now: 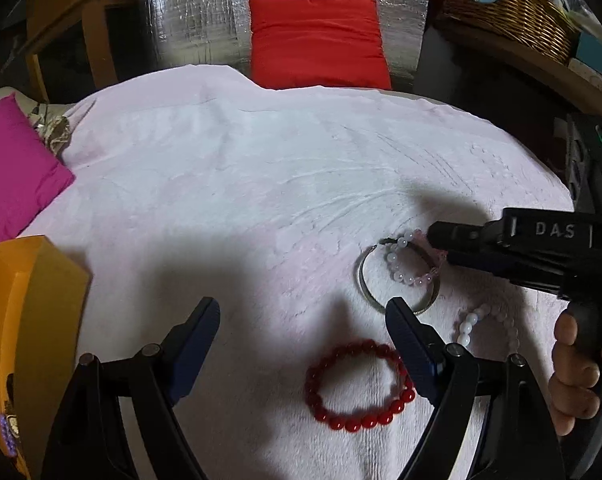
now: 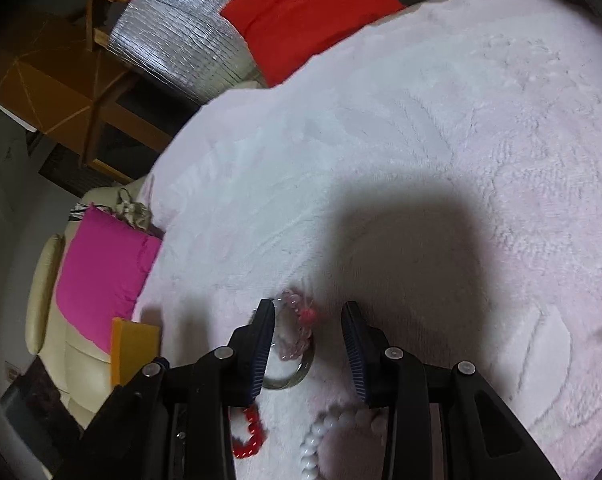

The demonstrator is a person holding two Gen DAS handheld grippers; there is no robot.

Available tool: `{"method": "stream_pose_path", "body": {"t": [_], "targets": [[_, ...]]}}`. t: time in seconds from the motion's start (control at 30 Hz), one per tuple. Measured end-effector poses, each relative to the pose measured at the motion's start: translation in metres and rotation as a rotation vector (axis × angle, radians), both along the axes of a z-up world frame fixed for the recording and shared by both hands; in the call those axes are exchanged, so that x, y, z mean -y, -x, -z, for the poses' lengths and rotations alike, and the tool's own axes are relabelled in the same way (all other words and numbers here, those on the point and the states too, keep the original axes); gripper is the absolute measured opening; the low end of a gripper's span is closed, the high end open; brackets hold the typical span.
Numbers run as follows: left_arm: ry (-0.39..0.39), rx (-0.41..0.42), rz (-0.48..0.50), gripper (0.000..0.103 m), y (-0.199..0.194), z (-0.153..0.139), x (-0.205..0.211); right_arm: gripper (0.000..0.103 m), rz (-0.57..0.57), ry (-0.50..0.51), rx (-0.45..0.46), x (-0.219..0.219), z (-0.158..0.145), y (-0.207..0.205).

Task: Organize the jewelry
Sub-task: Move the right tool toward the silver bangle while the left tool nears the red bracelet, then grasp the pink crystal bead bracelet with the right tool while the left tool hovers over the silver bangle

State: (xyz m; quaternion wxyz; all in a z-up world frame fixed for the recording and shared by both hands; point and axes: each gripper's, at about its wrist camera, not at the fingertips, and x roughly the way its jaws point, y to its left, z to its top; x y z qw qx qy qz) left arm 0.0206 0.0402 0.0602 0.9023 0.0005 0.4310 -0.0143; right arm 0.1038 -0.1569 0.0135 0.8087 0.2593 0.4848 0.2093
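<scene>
On a pale pink towel (image 1: 229, 168) lie a red bead bracelet (image 1: 359, 386), a silver bangle (image 1: 363, 280), a pale pink bead bracelet (image 1: 407, 262) lying over the bangle, and a white bead bracelet (image 1: 471, 326). My left gripper (image 1: 303, 312) is open above the red bracelet. My right gripper (image 2: 309, 310) is open; its fingertips straddle the pink bracelet (image 2: 299, 328) and bangle (image 2: 297, 374). In the right wrist view the red bracelet (image 2: 249, 434) and white bracelet (image 2: 325, 428) lie under the gripper body. An orange box (image 1: 25, 320) stands at the left.
A magenta cushion (image 1: 9, 176) lies at the towel's left edge, a red cushion (image 1: 317, 40) at the back against silver foil. A wicker basket (image 1: 505, 4) stands on a shelf at the back right. A wooden chair (image 2: 61, 76) stands beyond the table.
</scene>
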Motion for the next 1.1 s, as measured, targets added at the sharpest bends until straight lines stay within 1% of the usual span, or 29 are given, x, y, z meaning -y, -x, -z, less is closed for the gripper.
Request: {"method": "stream_pose_path", "body": {"t": [0.03,0.1,0.17,0.23,0.3,0.4,0.5,0.57,0.67,0.73,0.9,0.93,0.97,1.0,1.1], "targets": [[0.002,-0.003,0.001,0.085,-0.002,0.002,0.0,0.033,0.002,0.007,0.011,0.0,-0.001,0.0],[-0.013,-0.003,0.003,0.085,-0.005,0.005,0.002,0.012,-0.007,0.011,0.028,-0.002,-0.002,-0.001],[-0.015,-0.004,0.013,0.085,-0.007,0.009,0.004,0.012,0.0,0.025,0.057,0.0,-0.006,0.002],[-0.01,-0.001,0.028,0.085,-0.009,0.01,0.006,0.012,0.009,0.013,0.062,0.006,-0.009,0.005],[0.014,-0.005,0.053,0.085,-0.011,0.012,0.01,0.012,0.026,0.003,0.074,0.014,-0.013,0.008],[0.054,-0.018,0.079,0.085,-0.018,0.017,0.018,0.012,0.067,-0.016,0.081,0.032,-0.017,0.013],[0.052,-0.021,0.094,0.085,-0.025,0.019,0.033,0.012,0.123,-0.024,0.085,0.053,-0.017,0.016],[0.045,-0.027,0.1,0.085,-0.03,0.022,0.043,0.012,0.15,-0.021,0.076,0.067,-0.014,0.016],[0.03,-0.06,0.103,0.085,-0.036,0.028,0.054,0.012,0.178,-0.021,0.046,0.083,-0.005,0.014],[0.013,-0.06,0.095,0.085,-0.039,0.031,0.057,0.012,0.182,-0.026,0.03,0.087,-0.001,0.012],[0.004,-0.054,0.104,0.085,-0.039,0.03,0.057,0.013,0.166,-0.037,-0.007,0.088,0.006,0.008],[-0.001,-0.048,0.11,0.078,-0.037,0.03,0.057,0.014,0.167,-0.042,-0.015,0.088,0.006,0.008],[-0.01,-0.043,0.123,0.068,-0.036,0.029,0.058,0.014,0.17,-0.047,-0.023,0.089,0.006,0.007],[-0.014,-0.038,0.134,0.063,-0.035,0.028,0.059,0.015,0.171,-0.05,-0.032,0.089,0.006,0.007],[-0.013,-0.035,0.151,0.063,-0.034,0.026,0.057,0.016,0.167,-0.036,-0.035,0.09,0.007,0.009]]}}
